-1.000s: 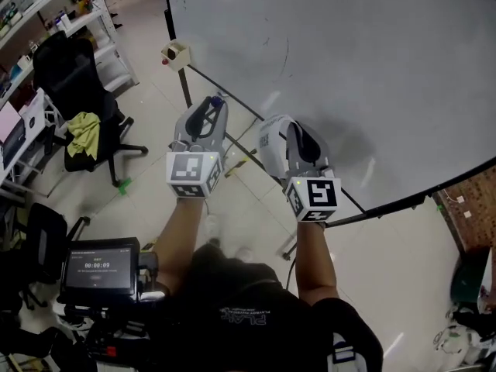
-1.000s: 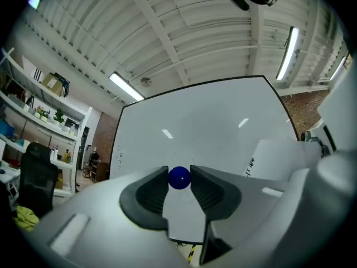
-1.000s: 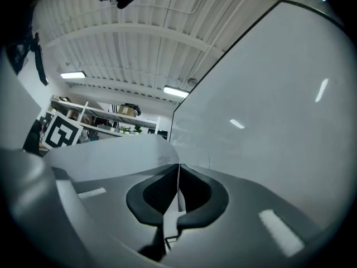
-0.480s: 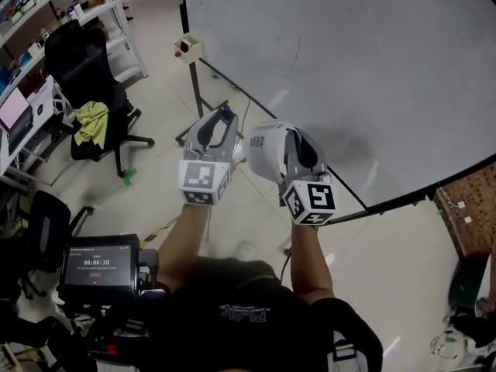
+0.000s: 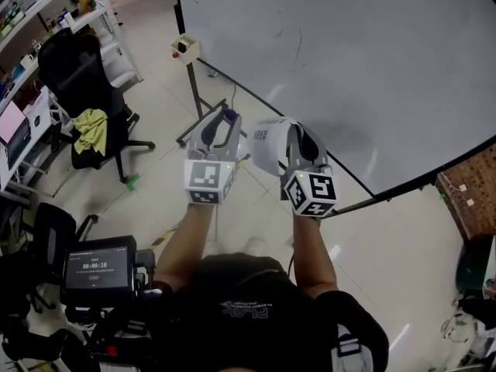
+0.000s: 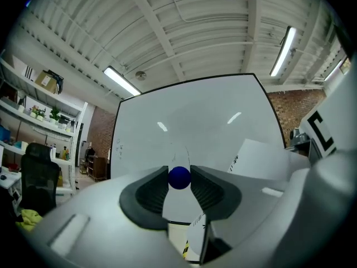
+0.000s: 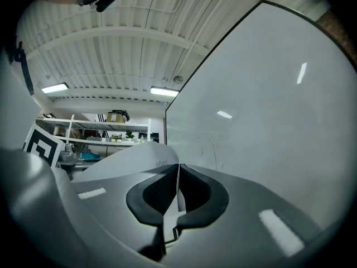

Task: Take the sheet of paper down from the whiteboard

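White paper sheet (image 5: 266, 142) clamped in right gripper (image 7: 178, 171), print illegible; left gripper (image 5: 224, 117) pinches blue ball (image 6: 179, 177).

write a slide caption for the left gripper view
Left gripper pinching a small blue ball in front of the whiteboard, the sheet of paper curling in at right

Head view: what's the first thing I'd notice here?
A huge whiteboard fills the upper right. In front of it, the right gripper pinches a curled sheet of paper. Beside it, the left gripper holds a small blue ball between its jaws.
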A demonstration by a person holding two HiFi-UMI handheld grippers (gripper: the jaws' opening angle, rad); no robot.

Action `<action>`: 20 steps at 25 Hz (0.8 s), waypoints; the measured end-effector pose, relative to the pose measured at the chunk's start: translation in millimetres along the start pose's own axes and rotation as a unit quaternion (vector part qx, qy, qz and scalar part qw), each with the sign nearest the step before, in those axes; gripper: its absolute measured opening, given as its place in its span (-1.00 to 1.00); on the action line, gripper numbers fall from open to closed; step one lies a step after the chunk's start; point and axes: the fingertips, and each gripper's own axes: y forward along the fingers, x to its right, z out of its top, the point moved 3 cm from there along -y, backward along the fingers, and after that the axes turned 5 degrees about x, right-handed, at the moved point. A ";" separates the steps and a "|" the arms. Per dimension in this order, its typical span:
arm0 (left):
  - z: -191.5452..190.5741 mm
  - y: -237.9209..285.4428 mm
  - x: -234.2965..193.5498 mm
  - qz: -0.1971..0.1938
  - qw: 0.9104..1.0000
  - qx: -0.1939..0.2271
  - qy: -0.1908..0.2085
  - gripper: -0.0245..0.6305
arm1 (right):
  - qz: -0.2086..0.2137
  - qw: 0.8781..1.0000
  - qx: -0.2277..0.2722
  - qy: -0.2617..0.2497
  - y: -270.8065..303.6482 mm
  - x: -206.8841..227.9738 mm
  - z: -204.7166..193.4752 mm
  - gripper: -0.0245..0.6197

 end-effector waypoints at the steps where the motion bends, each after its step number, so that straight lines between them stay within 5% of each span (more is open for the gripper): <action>1: -0.5 0.9 1.7 -0.002 1.000 0.000 -0.001 -0.55 | 0.000 1.000 -0.001 -0.001 -0.4 0.6 -0.3 -0.88; 20: -2.9 1.9 2.8 -0.005 0.999 -0.012 0.037 -0.55 | 0.032 0.999 0.018 -0.007 12.4 -12.9 1.4 -0.88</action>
